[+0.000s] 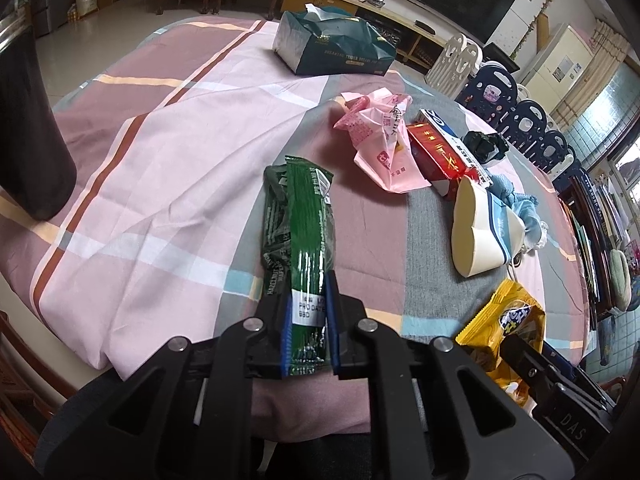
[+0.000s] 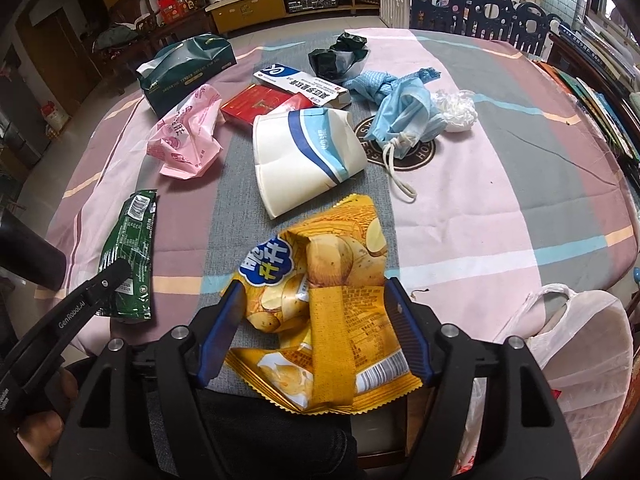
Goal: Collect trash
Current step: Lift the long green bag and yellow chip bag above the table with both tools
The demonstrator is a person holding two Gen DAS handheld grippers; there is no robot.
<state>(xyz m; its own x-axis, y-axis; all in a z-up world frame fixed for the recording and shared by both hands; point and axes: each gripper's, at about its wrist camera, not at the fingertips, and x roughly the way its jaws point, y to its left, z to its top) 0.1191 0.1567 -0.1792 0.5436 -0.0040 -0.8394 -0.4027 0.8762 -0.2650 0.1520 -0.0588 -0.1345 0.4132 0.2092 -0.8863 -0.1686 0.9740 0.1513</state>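
My left gripper (image 1: 309, 320) is shut on a green snack wrapper (image 1: 300, 232), held at the table's near edge; the wrapper also shows in the right wrist view (image 2: 130, 256). My right gripper (image 2: 316, 316) is closed on a crumpled yellow chip bag (image 2: 324, 300), which also shows in the left wrist view (image 1: 504, 324). On the cloth beyond lie a pink bag (image 2: 188, 136), a flattened white paper cup (image 2: 304, 156), a red box (image 2: 260, 106), a white-and-blue box (image 2: 300, 82), a blue face mask (image 2: 404, 120) and black plastic (image 2: 340, 56).
A white plastic bag (image 2: 576, 352) hangs open at the table's right near edge. A dark green tissue pack (image 1: 336, 44) lies at the far side. A black cylinder (image 1: 28, 128) stands at the left. Chairs and a fence (image 2: 480, 0) ring the table.
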